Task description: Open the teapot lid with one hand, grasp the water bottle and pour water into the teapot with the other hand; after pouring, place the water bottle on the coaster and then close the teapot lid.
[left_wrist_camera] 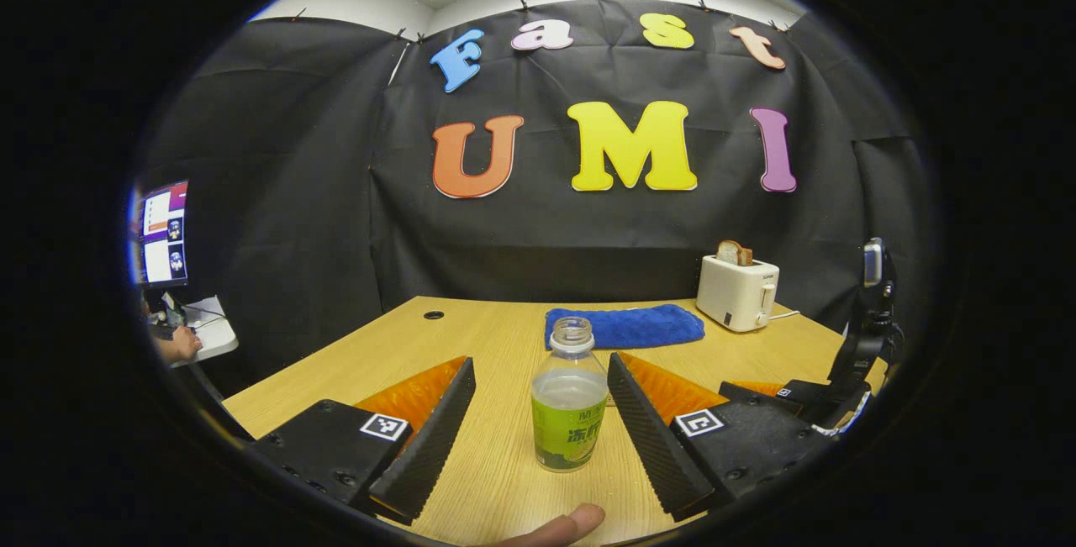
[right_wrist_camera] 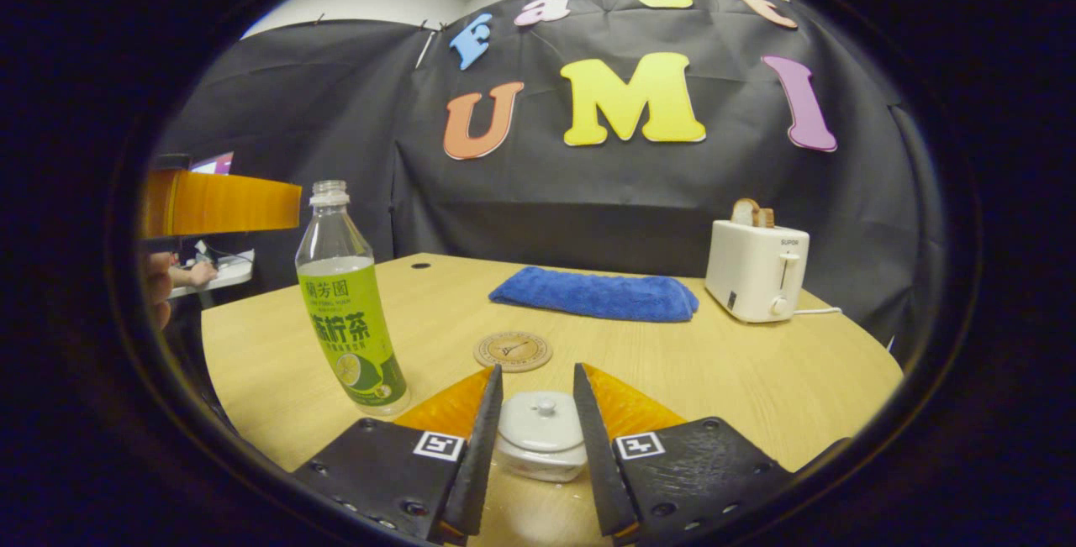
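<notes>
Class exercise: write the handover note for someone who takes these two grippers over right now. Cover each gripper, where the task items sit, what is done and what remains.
Left gripper: open, fingers either side of the water bottle, not touching it.
Right gripper: fingers close beside the teapot lid; contact unclear.
The bottle stands upright on the table, uncapped, partly full. The coaster lies bare beyond the teapot.
Done: both grippers lined up.
Left: lift lid, grasp bottle, pour, set bottle on coaster, close lid.
</notes>
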A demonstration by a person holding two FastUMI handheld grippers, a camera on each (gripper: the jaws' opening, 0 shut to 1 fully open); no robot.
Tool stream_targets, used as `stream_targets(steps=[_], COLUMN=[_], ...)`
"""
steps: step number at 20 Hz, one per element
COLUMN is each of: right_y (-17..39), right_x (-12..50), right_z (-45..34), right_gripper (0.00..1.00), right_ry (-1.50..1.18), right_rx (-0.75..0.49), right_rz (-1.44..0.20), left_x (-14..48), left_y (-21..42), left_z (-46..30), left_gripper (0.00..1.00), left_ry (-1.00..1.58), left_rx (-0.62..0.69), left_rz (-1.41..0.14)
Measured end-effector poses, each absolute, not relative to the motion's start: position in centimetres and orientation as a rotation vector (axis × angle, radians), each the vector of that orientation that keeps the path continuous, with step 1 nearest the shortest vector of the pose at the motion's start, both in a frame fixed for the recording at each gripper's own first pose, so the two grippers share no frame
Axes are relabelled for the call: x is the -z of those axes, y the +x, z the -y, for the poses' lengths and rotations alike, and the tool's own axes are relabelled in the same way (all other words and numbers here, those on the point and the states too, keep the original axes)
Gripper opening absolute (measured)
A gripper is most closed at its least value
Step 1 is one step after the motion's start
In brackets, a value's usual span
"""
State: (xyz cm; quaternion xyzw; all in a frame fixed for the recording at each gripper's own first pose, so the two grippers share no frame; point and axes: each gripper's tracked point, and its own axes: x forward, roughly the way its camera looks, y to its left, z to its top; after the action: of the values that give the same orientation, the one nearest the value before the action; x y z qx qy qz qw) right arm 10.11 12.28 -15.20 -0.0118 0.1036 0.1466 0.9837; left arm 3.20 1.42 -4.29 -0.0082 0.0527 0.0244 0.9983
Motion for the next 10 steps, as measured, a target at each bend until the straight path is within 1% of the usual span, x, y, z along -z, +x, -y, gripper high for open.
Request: stream_targets(steps=[1,2,3,4,6,7,10], right_y=[10.4,10.8,11.2,11.2,10.9,11.4,11.1], right_x=[15.3,15.1,14.9,15.2,14.8,15.1,13.6], right_z=[-12.1,-11.8,-11.5,-11.8,-11.8,-11.8,-11.7], right_gripper=[0.43,0.23,0.18,0.08,0.07,0.00,0.00], right_ry=[-0.005,0.012,0.016,0.021,0.010,0.012,0.020], right_rx=[-0.290,-0.279,-0.268,-0.273,-0.273,-0.270,-0.274], right_rz=[-0.209,-0.205,-0.202,-0.200,-0.193,-0.190,-0.166], left_x=[4.4,4.5,4.6,4.8,5.0,5.2,5.3], left_y=[3.2,3.3,3.5,3.4,3.8,3.8,4.2], left_z=[-1.6,-1.6,-1.6,-1.7,-1.9,-2.0,-1.6], left_gripper=[0.99,0.99,0.99,0.99,0.99,0.99,0.99], left_ry=[-0.016,-0.017,-0.018,-0.020,-0.023,-0.026,-0.027], left_rx=[-0.047,-0.046,-0.045,-0.047,-0.041,-0.037,0.000], left_rz=[-0.104,-0.105,-0.108,-0.113,-0.118,-0.122,-0.119])
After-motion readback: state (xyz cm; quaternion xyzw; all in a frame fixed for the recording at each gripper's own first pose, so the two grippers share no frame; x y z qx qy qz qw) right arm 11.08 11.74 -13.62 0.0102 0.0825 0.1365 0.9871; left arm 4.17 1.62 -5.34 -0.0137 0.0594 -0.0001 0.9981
